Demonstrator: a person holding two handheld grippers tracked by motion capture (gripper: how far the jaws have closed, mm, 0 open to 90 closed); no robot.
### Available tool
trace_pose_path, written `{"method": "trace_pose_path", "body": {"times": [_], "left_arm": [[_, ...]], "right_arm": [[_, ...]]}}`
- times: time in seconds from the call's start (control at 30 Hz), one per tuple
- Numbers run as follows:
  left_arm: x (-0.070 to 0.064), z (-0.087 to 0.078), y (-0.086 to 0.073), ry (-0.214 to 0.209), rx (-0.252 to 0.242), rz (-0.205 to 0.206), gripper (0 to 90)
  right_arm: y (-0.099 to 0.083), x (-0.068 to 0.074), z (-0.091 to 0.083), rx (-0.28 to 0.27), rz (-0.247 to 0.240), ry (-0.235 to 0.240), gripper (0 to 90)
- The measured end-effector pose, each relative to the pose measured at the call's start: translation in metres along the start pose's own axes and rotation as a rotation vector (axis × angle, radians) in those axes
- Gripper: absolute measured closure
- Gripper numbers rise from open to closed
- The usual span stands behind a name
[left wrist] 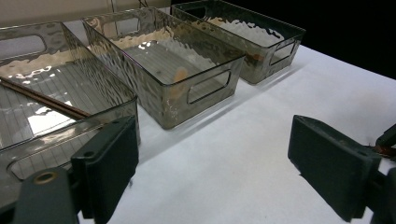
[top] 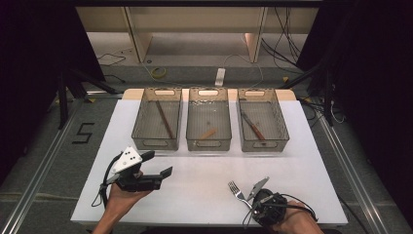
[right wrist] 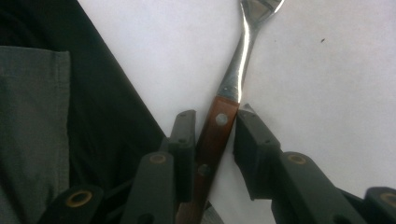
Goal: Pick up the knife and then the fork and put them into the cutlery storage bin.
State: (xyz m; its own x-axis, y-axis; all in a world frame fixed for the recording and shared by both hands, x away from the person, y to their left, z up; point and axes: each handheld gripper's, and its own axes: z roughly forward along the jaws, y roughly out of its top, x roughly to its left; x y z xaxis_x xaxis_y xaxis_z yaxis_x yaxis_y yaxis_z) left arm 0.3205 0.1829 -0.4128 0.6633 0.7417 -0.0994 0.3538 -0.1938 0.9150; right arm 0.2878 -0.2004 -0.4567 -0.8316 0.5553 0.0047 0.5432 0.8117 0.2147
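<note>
Jaws of the right gripper are closed on the wooden handle of a fork, which is pinched near the rivet so that the steel neck and tines project up and away over the white table. In the high view the right gripper is seen at the lower right of the frame, with the fork angled toward the upper left, just above the table surface (whether the tines touch it cannot be told). The left gripper is held at the lower left with its jaws spread wide and nothing between them, apparently kept clear while the fork is handled. Three clear bins stand in a row across the middle of the frame: a chopstick lies in the left bin, a small brown piece, hard to identify, in the middle bin, and a wooden-handled utensil in the right bin. The fork's tines are cut off at the top of the right gripper view.
</note>
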Motion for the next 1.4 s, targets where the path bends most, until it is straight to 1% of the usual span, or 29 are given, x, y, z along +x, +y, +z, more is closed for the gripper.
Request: {"method": "trace_pose_path", "body": {"times": [0.1,0.13,0.33,0.43,0.57,0.6,0.63,0.87,0.93,0.97,1.0,1.03,1.07,1.13,1.23,1.27,1.33,1.37,1.4], "left_arm": [[0.0,0.0,0.0,0.0,0.0,0.0,16.1],[0.0,0.0,0.0,-0.001,0.0,0.0,16.1],[0.0,0.0,0.0,-0.001,-0.001,0.0,16.1],[0.0,0.0,0.0,-0.001,0.0,0.001,16.1],[0.0,0.0,0.0,0.0,0.0,0.002,16.1],[0.0,0.0,0.0,0.0,0.001,0.002,16.1],[0.0,0.0,0.0,0.0,0.001,0.002,16.1],[0.0,0.0,0.0,0.0,0.001,0.002,16.1],[0.0,0.0,0.0,-0.001,0.0,0.002,16.1],[0.0,0.0,0.0,-0.001,0.0,0.0,16.1],[0.0,0.001,0.0,0.0,0.001,0.0,16.1],[0.0,0.001,0.0,0.0,0.0,0.0,16.1],[0.0,0.0,0.0,0.0,0.0,0.0,16.1],[0.0,0.0,0.0,0.0,-0.001,-0.001,16.1],[0.001,0.0,0.0,0.0,-0.001,-0.002,16.1],[0.001,0.0,0.0,0.001,-0.001,-0.003,16.1],[0.0,0.0,0.0,0.0,-0.002,-0.001,16.1],[0.001,0.0,0.0,0.0,-0.002,-0.002,16.1],[0.001,0.0,0.0,0.001,-0.001,-0.002,16.1]], "right_arm": [[0.001,0.0,0.0,0.005,-0.006,-0.009,70.8],[0.002,0.0,0.001,0.005,-0.002,-0.011,72.6],[0.002,0.0,0.001,0.015,-0.005,-0.017,76.1],[0.003,0.0,0.0,0.019,-0.001,-0.013,76.6],[0.004,0.0,0.001,0.028,-0.014,-0.018,76.9],[0.005,0.0,0.001,0.03,-0.008,-0.02,77.0],[0.005,0.0,0.001,0.035,-0.018,-0.02,77.0],[0.007,0.0,0.001,0.045,-0.02,-0.023,77.5],[0.008,0.001,0.001,0.054,-0.035,-0.027,77.6],[0.008,0.001,0.001,0.05,-0.027,-0.027,77.6],[0.009,0.001,0.001,0.061,-0.041,-0.027,77.7],[0.009,0.001,0.001,0.067,-0.043,-0.029,77.7],[0.01,0.001,0.001,0.063,-0.057,-0.029,77.8],[0.01,0.001,0.001,0.071,-0.061,-0.032,77.8],[0.011,0.001,0.0,0.07,-0.059,-0.031,77.9],[0.01,0.001,0.0,0.064,-0.068,-0.03,77.9],[0.01,0.0,-0.001,0.063,-0.069,-0.029,77.9],[0.011,0.0,-0.002,0.059,-0.072,-0.032,77.9],[0.011,-0.001,-0.005,0.042,-0.068,-0.037,77.9]]}}
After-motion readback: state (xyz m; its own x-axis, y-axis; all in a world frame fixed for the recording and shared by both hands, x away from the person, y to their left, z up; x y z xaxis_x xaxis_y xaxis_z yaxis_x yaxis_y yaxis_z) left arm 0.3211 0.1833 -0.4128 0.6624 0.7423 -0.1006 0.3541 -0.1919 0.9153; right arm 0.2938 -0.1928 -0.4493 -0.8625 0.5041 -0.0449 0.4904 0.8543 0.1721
